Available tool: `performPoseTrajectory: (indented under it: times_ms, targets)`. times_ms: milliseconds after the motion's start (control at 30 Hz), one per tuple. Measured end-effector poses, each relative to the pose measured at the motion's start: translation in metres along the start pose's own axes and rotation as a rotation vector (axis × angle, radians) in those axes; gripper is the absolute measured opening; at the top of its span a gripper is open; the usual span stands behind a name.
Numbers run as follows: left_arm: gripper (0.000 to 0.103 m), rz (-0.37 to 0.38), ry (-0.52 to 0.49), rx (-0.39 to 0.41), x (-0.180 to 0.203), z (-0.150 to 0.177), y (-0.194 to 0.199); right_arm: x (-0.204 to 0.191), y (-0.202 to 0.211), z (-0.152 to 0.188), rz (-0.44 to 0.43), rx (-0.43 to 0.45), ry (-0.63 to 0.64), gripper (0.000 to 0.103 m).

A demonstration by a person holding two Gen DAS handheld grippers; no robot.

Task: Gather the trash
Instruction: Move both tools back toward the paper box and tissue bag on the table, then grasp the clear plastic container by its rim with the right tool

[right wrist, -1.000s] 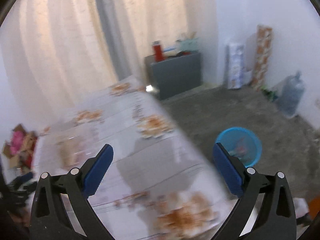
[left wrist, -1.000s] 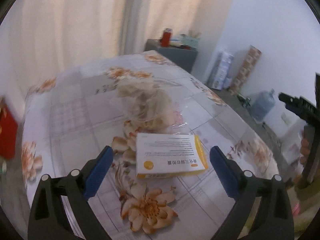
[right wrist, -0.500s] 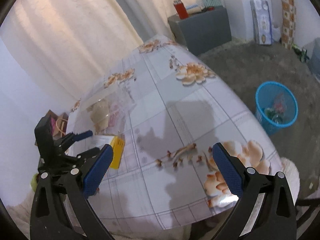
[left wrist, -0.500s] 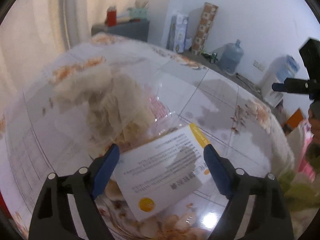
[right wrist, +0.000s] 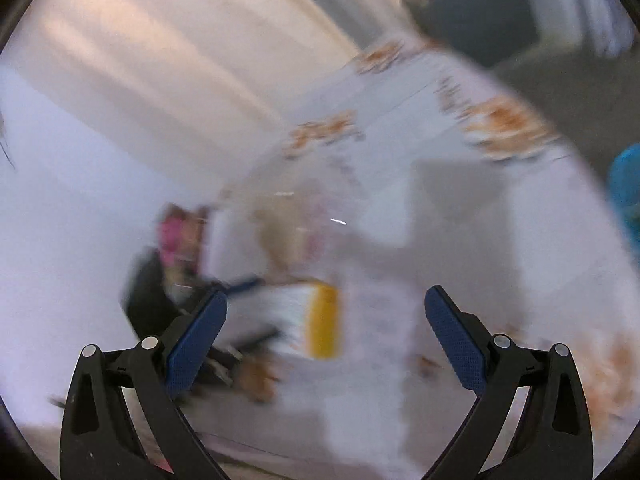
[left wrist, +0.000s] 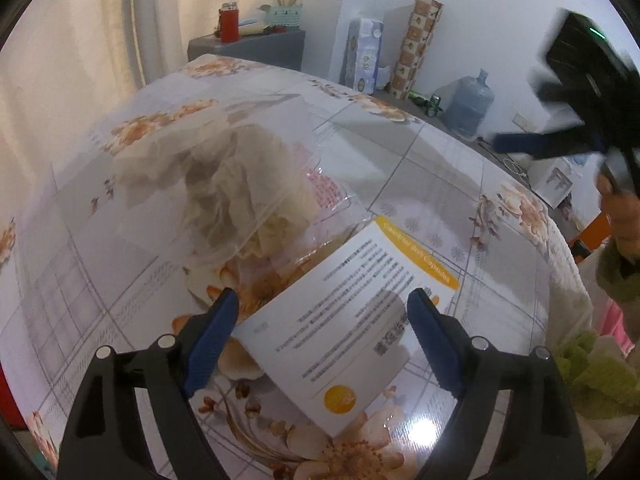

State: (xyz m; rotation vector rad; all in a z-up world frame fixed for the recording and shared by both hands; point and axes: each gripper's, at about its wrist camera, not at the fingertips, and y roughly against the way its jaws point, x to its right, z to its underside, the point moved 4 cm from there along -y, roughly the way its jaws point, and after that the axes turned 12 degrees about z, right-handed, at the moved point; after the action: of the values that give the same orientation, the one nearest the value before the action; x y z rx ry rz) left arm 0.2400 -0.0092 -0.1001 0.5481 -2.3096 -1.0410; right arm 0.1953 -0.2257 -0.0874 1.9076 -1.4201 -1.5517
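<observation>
Left gripper [left wrist: 322,320] poised over a white-and-yellow medicine box [left wrist: 348,320] on the floral tabletop [left wrist: 420,168] — its blue fingers [left wrist: 210,340] stand apart on either side of the box, and whether the pads touch its edges cannot be told.

Just beyond the box, touching its far corner, lies a clear plastic bag [left wrist: 248,184] stuffed with crumpled tissue. The right gripper [right wrist: 324,340], held above the tabletop's right edge, also has its fingers spread wide with nothing between them; its own view is badly blurred, showing the box's yellow end and, farther right, a blue waste basket [right wrist: 626,196] on the floor. Past the tabletop stand a grey cabinet [left wrist: 256,46], a red canister [left wrist: 229,24] and a water jug [left wrist: 468,106].
</observation>
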Motion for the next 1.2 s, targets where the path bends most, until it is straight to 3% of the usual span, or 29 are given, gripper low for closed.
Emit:
performPoseTrajectory:
  times_ms: [100,233,300,533,733,967,1200]
  targets:
    - [0.084,-0.005,0.029,0.013,-0.001,0.004,0.004,0.002,-0.041,-0.026,-0.139,-0.092,-0.139,0.092]
    - [0.084,-0.005,0.065,0.029,-0.002,0.009,0.009,0.01,-0.095,-0.045,-0.202,-0.208,-0.312,0.08]
    - [0.084,-0.003,0.08,0.033,-0.002,0.011,0.01,0.011,-0.112,-0.048,-0.223,-0.241,-0.369,0.079]
    - [0.084,0.015,0.114,0.057,0.0,0.017,0.01,0.003,-0.136,-0.049,-0.278,-0.267,-0.428,0.07]
    - [0.084,0.023,0.141,0.076,-0.001,0.021,0.01,0.012,-0.151,-0.05,-0.319,-0.287,-0.496,0.045]
    - [0.084,0.032,0.149,0.096,0.001,0.024,0.016,0.002,-0.148,-0.05,-0.402,-0.251,-0.501,0.028]
    - [0.084,0.036,0.169,0.103,0.001,0.027,0.017,-0.017,-0.15,-0.061,-0.42,-0.22,-0.463,0.011]
